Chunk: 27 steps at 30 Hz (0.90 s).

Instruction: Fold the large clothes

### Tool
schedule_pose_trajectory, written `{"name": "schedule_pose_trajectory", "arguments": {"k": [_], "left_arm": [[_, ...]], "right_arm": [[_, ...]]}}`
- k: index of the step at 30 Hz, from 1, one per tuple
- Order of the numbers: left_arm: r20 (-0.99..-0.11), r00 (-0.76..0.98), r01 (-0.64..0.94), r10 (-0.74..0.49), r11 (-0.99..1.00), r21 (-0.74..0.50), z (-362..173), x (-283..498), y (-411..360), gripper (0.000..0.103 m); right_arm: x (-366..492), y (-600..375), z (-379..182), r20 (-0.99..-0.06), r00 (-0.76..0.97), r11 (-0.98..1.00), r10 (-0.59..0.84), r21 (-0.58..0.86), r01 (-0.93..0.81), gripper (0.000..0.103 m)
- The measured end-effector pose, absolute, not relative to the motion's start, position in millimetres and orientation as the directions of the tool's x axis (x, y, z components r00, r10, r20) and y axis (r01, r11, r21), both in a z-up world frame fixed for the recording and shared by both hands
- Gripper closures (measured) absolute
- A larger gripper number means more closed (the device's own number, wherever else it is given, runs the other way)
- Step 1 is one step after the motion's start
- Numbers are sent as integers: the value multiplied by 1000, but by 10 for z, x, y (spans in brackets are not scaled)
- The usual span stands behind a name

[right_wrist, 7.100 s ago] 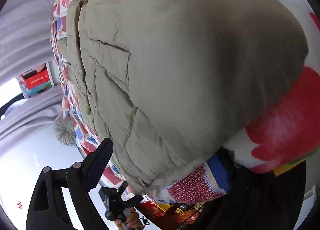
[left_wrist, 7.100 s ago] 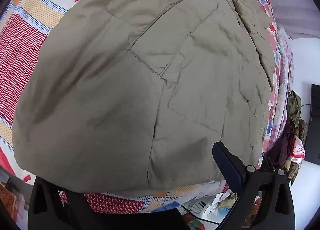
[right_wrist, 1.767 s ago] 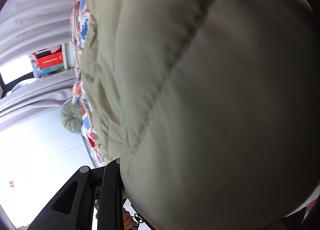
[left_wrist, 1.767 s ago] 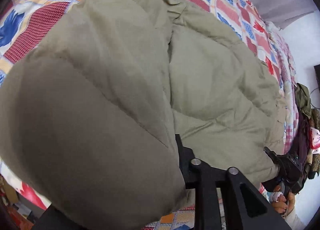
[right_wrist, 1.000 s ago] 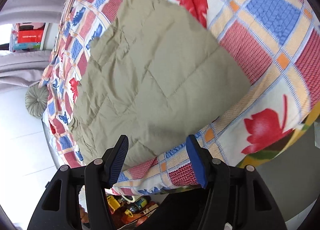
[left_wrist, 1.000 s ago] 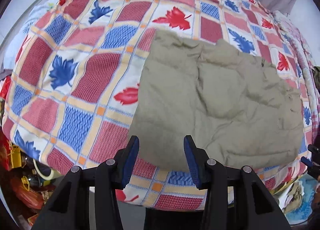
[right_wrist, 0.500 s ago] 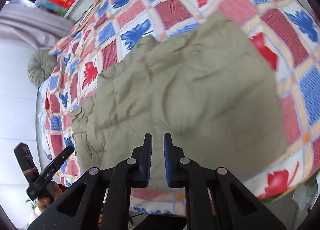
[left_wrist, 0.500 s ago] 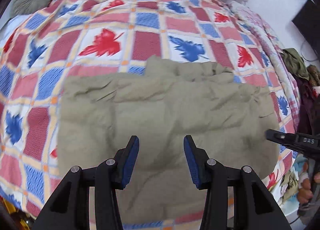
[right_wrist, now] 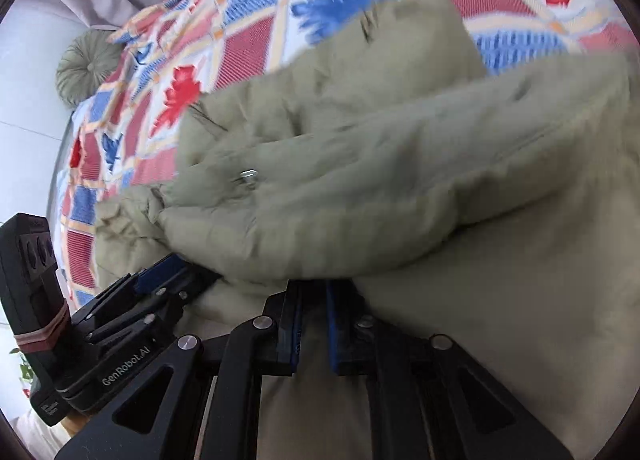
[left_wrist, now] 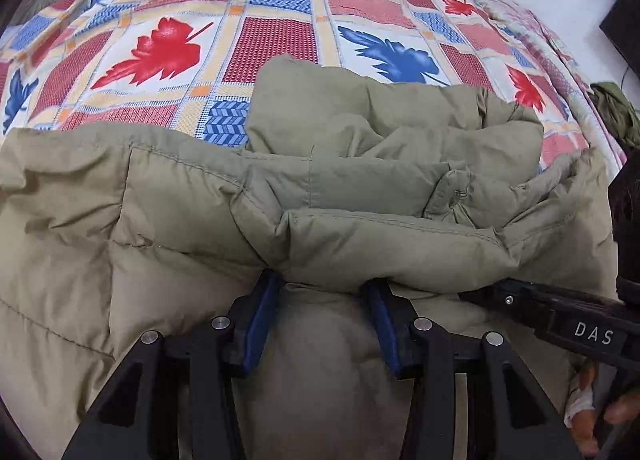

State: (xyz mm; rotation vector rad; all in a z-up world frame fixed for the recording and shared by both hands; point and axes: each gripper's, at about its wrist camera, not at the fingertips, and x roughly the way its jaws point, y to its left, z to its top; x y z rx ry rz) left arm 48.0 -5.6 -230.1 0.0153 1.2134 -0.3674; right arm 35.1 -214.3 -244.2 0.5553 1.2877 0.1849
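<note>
An olive padded jacket (left_wrist: 360,180) lies folded on the patterned bedspread (left_wrist: 260,32), with a thick puffy fold running across its near side. My left gripper (left_wrist: 322,288) is open; its blue pads straddle jacket fabric and their tips are hidden under that fold. In the right wrist view the jacket (right_wrist: 380,180) fills the middle, blurred, with a metal snap (right_wrist: 248,174) on it. My right gripper (right_wrist: 312,292) is closing, its jaws almost together, and I see nothing between them. Its tips are tucked beneath the same fold. The left gripper (right_wrist: 176,272) lies close beside it.
The leaf-patterned bedspread (right_wrist: 256,40) stretches away beyond the jacket. A round green cushion (right_wrist: 86,68) sits at the far corner. Dark clothes (left_wrist: 616,116) hang at the bed's right side. A person's hand (left_wrist: 600,420) holds the right gripper's handle.
Both grippers dropped from above the bed to the jacket's near fold. The right jaws went from wide apart to almost together. The left jaws kept the same gap.
</note>
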Motion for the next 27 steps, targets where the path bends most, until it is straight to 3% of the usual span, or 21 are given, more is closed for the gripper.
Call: {"name": "schedule_pose_trajectory", "arguments": {"k": [7,12,18,27], "left_arm": [[-916,320,310,-242,940,-140,-2157,608,67,55],[-913,381,210,-144,975,-67,-2040,920,632,55],[-917,395,107,-51,994,-9,-2090,1061,1147,55],[-929,352,4,-117,992,-123,-2519,1285,1285,54]], "right_arm": [[403,-2218,-2377,-865,262,869,428,474,145,95],[454,-2714,-2104,-900,325,921,289,354,160,95],[362,-3628,-2016,-927,360,901,104,242,361,95],[332,-4035,-2430,-923,366,820,115,297,490,95]]}}
